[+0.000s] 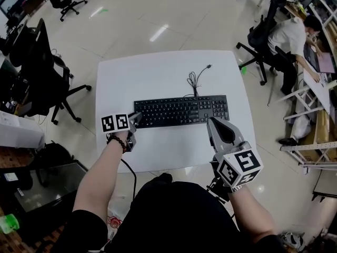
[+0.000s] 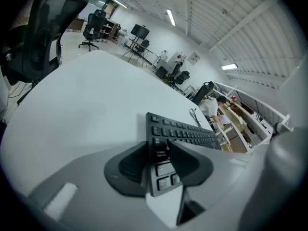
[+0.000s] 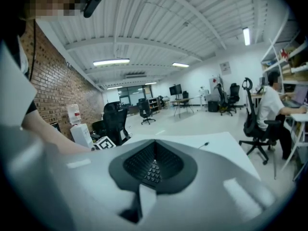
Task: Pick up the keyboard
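Observation:
A black keyboard [image 1: 181,110] lies across the middle of the white table [image 1: 158,70], and its cable [image 1: 196,79] curls toward the far edge. My left gripper [image 1: 135,120] is at the keyboard's left end. In the left gripper view the keyboard [image 2: 185,134] runs away to the right, and the left gripper [image 2: 159,147] has its pads closed on that end's corner. My right gripper [image 1: 212,122] hovers over the keyboard's front edge near its right end. The right gripper [image 3: 154,148] is shut with nothing in it, and a few keys show beyond its tips.
Black office chairs [image 1: 42,73] stand left of the table. At the right, a person [image 1: 292,36] sits at a desk by another chair [image 1: 263,36]. The table's near edge [image 1: 174,167] lies just ahead of my body. Shelving [image 1: 310,141] stands at the right.

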Demonstrator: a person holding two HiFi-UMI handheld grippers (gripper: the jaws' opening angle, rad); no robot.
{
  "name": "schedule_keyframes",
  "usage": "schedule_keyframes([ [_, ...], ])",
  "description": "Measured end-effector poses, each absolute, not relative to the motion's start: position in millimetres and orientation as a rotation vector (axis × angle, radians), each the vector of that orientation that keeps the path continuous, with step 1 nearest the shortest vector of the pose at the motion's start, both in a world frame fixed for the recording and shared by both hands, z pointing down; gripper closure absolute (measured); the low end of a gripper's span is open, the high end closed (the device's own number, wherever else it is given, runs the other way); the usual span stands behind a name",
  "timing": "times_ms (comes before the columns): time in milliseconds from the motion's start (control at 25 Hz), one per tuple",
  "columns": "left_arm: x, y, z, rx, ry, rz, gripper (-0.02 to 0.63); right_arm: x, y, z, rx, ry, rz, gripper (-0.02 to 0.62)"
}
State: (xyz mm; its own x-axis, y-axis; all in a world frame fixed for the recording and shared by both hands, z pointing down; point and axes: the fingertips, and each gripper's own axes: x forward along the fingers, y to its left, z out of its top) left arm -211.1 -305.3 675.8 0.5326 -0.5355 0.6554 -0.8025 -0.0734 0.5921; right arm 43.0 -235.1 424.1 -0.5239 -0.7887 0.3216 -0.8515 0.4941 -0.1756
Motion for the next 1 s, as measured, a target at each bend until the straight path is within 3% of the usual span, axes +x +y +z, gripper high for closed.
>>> schedule_keyframes([
  [400, -214.6, -299.5, 661.4, 1.730, -1.113, 0.271, 0.500, 39.6, -239.8, 446.1, 1.410, -2.514, 0.578, 0.592],
  [680, -214.0, -283.4, 640.0, 1.707, -1.099, 0.242, 0.517, 44.5, -243.9, 482.4, 1.405, -2.475, 0.893, 0.589],
  [1000, -208.8, -275.3, 602.5, 1.732, -1.099, 0.227, 0.528, 58.7, -233.2, 572.6, 1.412, -2.264, 1.677, 0.429],
])
